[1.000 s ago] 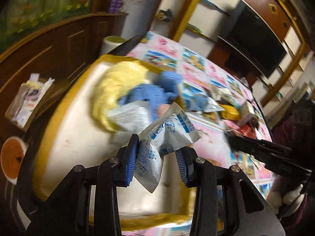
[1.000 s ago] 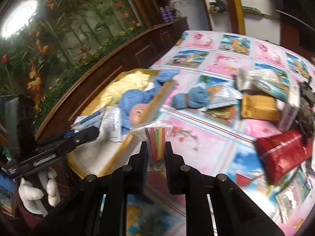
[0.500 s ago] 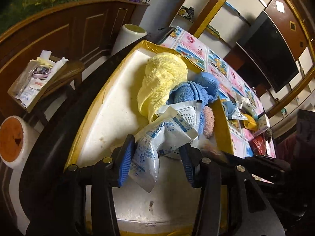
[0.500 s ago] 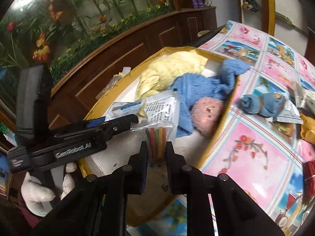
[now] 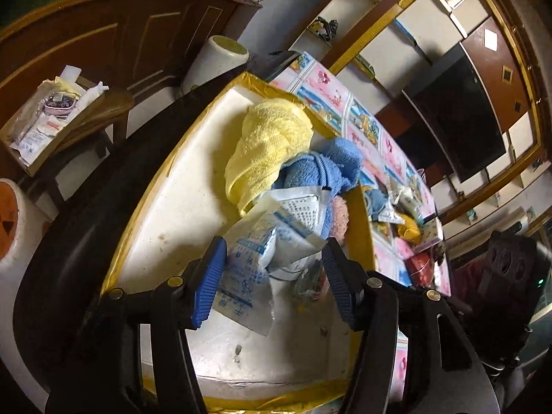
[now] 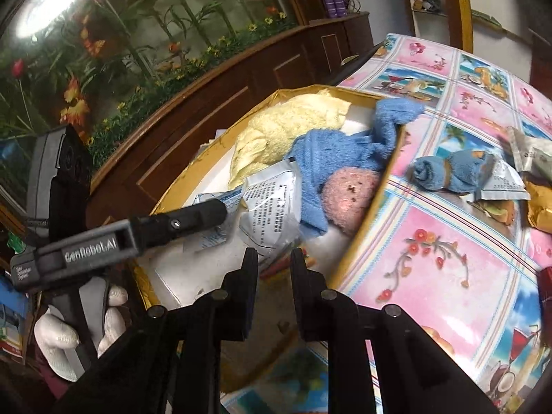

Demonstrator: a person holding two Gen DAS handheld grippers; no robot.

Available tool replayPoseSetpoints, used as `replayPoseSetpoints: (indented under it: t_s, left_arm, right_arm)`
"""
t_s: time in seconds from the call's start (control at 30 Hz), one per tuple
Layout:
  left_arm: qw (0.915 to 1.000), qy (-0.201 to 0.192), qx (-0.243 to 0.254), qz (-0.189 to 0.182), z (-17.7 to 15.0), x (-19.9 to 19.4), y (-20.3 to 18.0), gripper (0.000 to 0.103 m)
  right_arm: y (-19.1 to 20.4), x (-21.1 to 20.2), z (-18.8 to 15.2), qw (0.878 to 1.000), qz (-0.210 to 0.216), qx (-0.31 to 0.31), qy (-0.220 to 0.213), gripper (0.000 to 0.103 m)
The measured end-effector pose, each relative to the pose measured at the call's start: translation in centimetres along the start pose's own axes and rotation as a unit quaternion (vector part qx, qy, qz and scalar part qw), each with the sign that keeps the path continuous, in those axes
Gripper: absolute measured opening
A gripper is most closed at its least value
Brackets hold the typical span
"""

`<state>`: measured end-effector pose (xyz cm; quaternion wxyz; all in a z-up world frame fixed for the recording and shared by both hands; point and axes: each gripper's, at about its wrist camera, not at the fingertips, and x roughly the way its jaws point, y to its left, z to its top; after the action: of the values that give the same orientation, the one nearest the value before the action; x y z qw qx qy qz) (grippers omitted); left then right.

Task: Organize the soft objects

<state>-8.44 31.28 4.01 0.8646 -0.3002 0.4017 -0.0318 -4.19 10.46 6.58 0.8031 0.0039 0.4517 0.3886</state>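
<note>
Left tongs (image 5: 272, 279) released, white packet (image 5: 248, 272) lying loose between them in tray (image 5: 165, 179), long axis 1 o'clock. Right tongs (image 6: 274, 269) parted, small bag (image 6: 281, 258) just ahead, 12 o'clock, inside tray.

The one thing I can read outright is "GenRobot.AI", in pale raised letters along the side of the left gripper (image 6: 138, 238) as the right wrist camera sees it. Near its rear end sits a small white label (image 6: 23, 270) with a few lines too tiny to make out. A white packet (image 6: 272, 207) in the tray (image 6: 362, 238) carries dense rows of black print, likely Chinese, none of it legible. From the left wrist view, the packet (image 5: 248, 269) lying between the blue fingers (image 5: 207, 283) bears blue printed characters and a drawing, and the one behind it (image 5: 300, 207) a block of fine print, both unreadable.
</note>
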Motion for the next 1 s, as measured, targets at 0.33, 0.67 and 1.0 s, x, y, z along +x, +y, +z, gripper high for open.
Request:
replayPoseSetpoints:
  t_s: [0.33, 0.67, 1.0]
  left_arm:
    - [0.9955, -0.085, 0.035, 0.025, -0.4, -4.1, -4.0, 0.058]
    - [0.9892, -0.007, 0.141, -0.039, -3.7, -0.4, -11.5, 0.058]
    - [0.9831, 0.018, 0.18, -0.03, -5.8, 0.6, -14.5, 0.058]
  right_arm:
    - [-8.0, -6.8, -4.8, 0.995, 0.024, 0.079, -0.063, 0.018]
    - [-19.8, -16.7, -8.7, 0.955, -0.162, 0.203, -0.147, 0.019]
    - [-26.5, -19.2, -7.5, 0.927, -0.229, 0.245, -0.169, 0.02]
